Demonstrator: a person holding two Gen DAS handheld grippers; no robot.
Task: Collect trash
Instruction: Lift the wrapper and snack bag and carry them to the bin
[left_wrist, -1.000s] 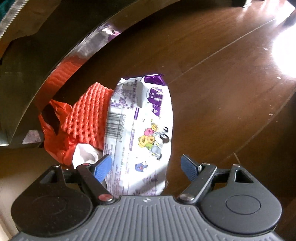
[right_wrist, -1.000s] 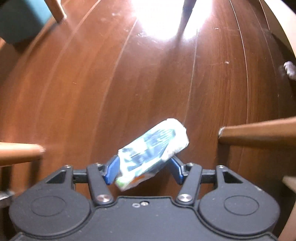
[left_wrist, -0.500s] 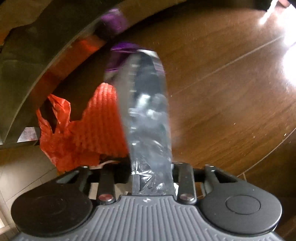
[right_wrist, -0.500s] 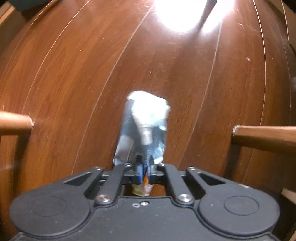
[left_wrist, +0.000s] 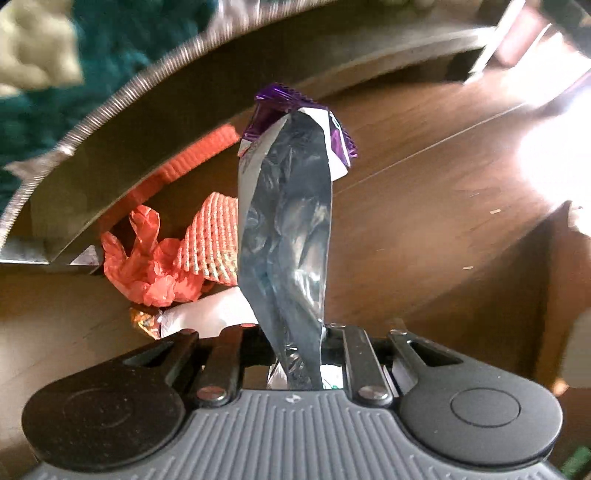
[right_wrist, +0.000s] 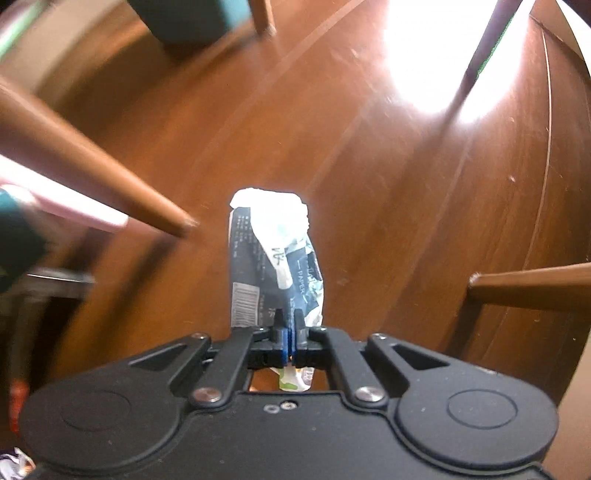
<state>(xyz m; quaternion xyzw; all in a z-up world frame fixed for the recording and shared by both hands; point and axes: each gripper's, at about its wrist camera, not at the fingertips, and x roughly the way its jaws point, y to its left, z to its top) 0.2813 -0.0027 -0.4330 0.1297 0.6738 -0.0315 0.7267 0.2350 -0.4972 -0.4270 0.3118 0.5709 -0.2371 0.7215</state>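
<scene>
Both claws have just closed on litter and lifted it off the wooden floor, where a second ago each piece lay flat between wide-open jaws. The left claw (left_wrist: 295, 354) is still closing its jaws onto the foil snack wrapper (left_wrist: 286, 229), which is pinched between them and stands up ahead of the claw, silver lining facing the camera, purple printed edge at its far tip. The right claw (right_wrist: 290, 338) is clamped tight on the crumpled paper packet (right_wrist: 275, 258), which hangs straight ahead of the jaws, clear of the floor (right_wrist: 406, 206). So two pieces are secured and ready to be carried off; no bin or bag to receive them is in view. Just left of the left claw more trash stays on the floor: a white paper twist (left_wrist: 207, 314), then the orange plastic bag (left_wrist: 147, 266) and orange foam net (left_wrist: 214, 236) farther out, under a shiny curved metal edge (left_wrist: 110, 155).
</scene>
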